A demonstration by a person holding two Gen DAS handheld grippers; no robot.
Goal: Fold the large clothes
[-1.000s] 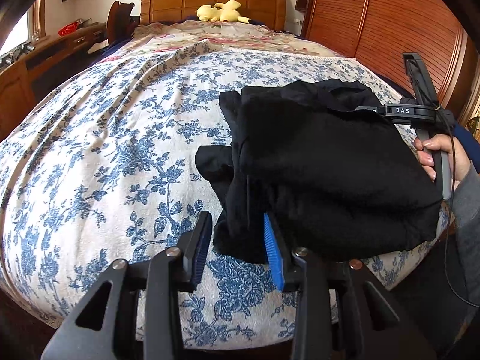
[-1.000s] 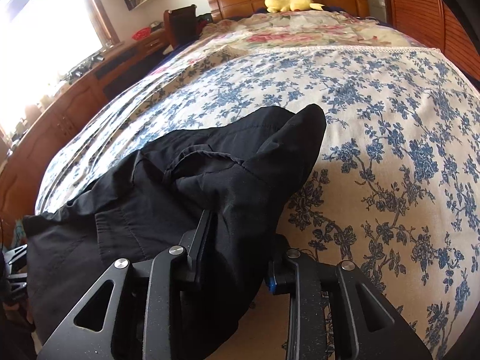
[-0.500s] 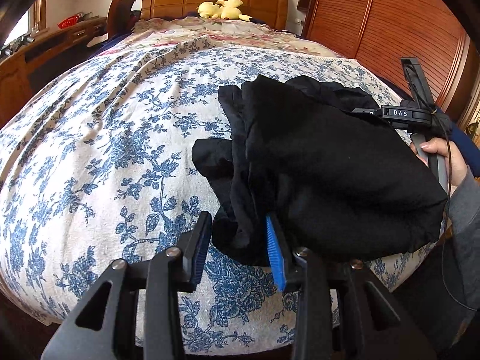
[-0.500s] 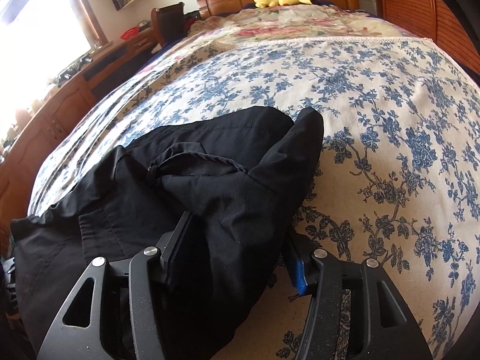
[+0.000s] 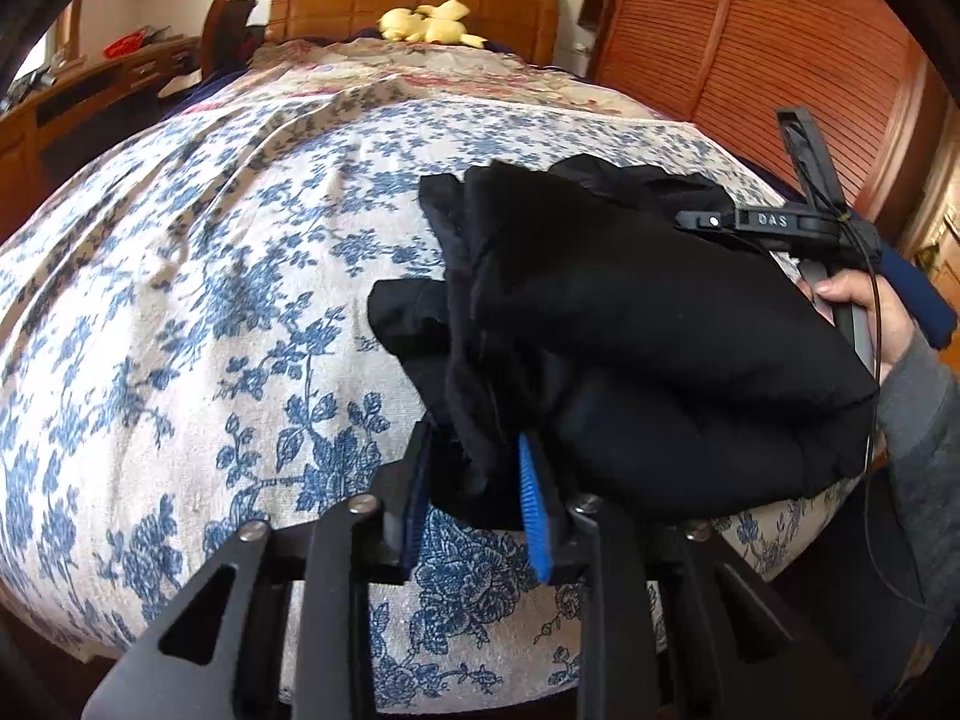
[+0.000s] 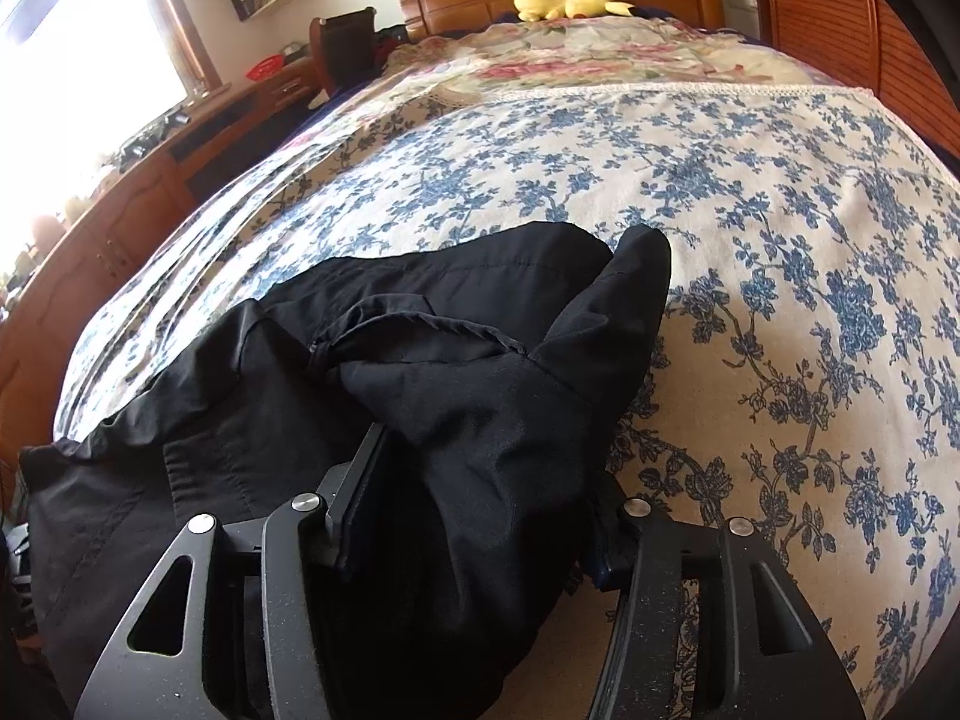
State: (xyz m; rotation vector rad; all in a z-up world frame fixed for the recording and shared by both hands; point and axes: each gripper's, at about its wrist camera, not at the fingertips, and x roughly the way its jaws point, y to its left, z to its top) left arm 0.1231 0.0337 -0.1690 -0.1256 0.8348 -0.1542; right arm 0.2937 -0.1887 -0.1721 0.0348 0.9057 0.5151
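A black garment (image 5: 630, 330) lies bunched and partly folded near the front edge of the bed (image 5: 210, 300). My left gripper (image 5: 474, 480) has its jaws around a thick fold at the garment's near left corner, with cloth between the blue pads. My right gripper (image 6: 480, 510) has its jaws wide apart around a thick bundle of the same garment (image 6: 456, 372), the cloth draped over its right finger. In the left wrist view the right gripper's body (image 5: 780, 222) and the hand holding it show at the garment's right side.
The bed has a blue floral cover, a wooden headboard (image 5: 414, 0) and a yellow plush toy (image 5: 429, 24) at the far end. Wooden slatted wardrobe doors (image 5: 780, 60) stand on the right. A wooden desk (image 6: 120, 198) and window are on the left.
My right gripper's jaws have opened wider around the bundle. My left gripper has pushed forward onto the fold, its jaws a little closer. The garment has shifted slightly up the bed.
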